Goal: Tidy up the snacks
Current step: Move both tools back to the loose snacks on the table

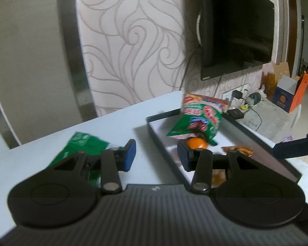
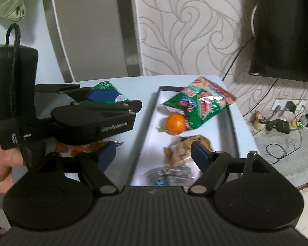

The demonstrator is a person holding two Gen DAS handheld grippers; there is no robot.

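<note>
snacks gather in the tray (image 2: 233, 123); both the left gripper (image 1: 157, 153) and right gripper (image 2: 153, 153) hover with jaws spread, empty, a green packet (image 1: 82, 143) left outside.

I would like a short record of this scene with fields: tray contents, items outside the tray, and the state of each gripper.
tray contents: tray holds a green snack bag, an orange, a clear nut packet and a dark wrapped packet
outside tray: green packet on the table, left of the tray
left gripper: open, nothing between the pads
right gripper: open, empty, above the tray's near end
</note>
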